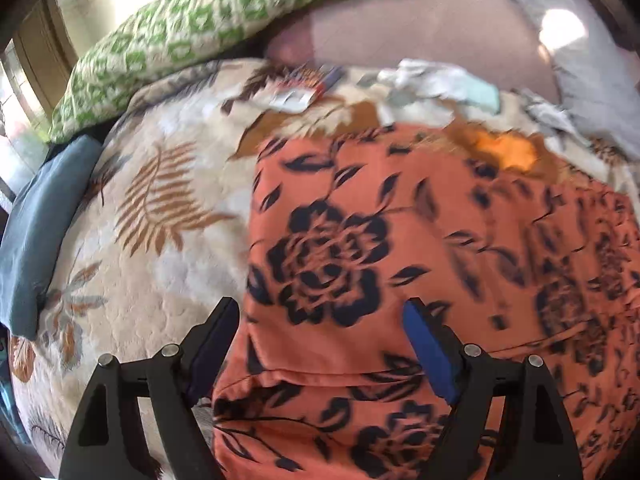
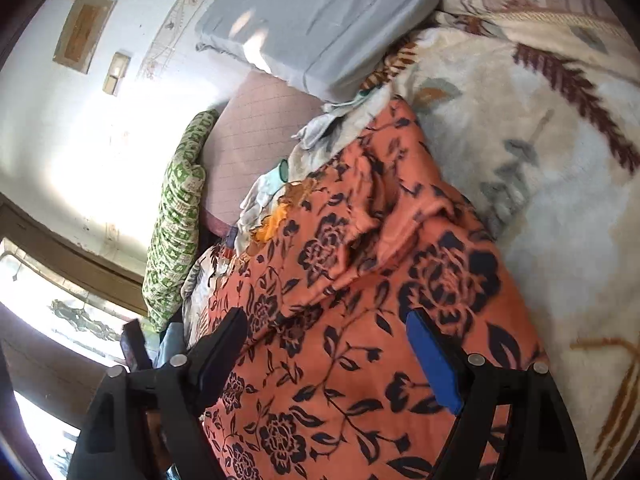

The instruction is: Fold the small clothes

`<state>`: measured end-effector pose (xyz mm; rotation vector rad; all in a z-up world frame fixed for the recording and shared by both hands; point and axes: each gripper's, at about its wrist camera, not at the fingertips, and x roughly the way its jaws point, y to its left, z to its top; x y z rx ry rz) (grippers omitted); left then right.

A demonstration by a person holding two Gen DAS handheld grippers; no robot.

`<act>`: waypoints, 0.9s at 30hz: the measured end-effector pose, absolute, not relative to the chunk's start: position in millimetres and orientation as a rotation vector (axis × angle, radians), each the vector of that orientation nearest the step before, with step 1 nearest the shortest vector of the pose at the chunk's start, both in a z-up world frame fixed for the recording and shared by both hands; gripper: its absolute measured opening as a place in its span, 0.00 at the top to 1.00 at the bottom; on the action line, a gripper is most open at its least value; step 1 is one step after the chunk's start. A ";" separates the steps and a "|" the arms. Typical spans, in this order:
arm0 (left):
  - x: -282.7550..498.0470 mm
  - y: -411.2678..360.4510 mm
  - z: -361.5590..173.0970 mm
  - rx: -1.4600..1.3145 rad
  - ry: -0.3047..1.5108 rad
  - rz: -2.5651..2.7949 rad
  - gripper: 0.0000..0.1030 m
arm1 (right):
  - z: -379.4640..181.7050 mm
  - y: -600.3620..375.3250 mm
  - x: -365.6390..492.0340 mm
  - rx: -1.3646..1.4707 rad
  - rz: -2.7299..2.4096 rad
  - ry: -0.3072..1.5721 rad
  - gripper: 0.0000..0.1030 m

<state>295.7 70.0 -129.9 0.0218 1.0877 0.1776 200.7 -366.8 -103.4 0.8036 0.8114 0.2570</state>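
An orange garment with black flower print (image 1: 400,240) lies spread on a cream leaf-patterned blanket (image 1: 160,200); its near hem is folded up. My left gripper (image 1: 320,312) is open, its jaws wide apart just above the garment's near left part, holding nothing. In the right wrist view the same garment (image 2: 360,300) lies bunched and creased along the blanket (image 2: 540,160). My right gripper (image 2: 328,320) is open over the garment's near end, with its fingers (image 2: 436,364) either side of the cloth.
A pile of small pale clothes (image 1: 432,84) lies at the blanket's far edge, with a green-patterned pillow (image 1: 192,32), a blue cushion (image 1: 36,232) at left and a grey pillow (image 2: 320,20). A wall and window (image 2: 60,300) stand to the right gripper's left.
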 end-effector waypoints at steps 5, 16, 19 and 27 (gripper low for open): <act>287.0 97.0 -143.5 -0.104 1.065 0.125 0.06 | -81.3 -346.2 275.4 0.722 0.428 0.833 0.18; 303.3 113.6 -142.1 -0.091 1.057 0.176 0.06 | -102.8 -360.1 313.8 0.609 0.207 0.919 0.21; 302.6 123.5 -143.6 -0.144 1.067 0.179 0.04 | -149.0 -383.0 328.7 0.647 0.068 1.043 0.22; 305.3 125.3 -149.1 -0.120 1.093 0.169 0.03 | -116.6 -398.2 348.8 0.630 0.133 0.947 0.21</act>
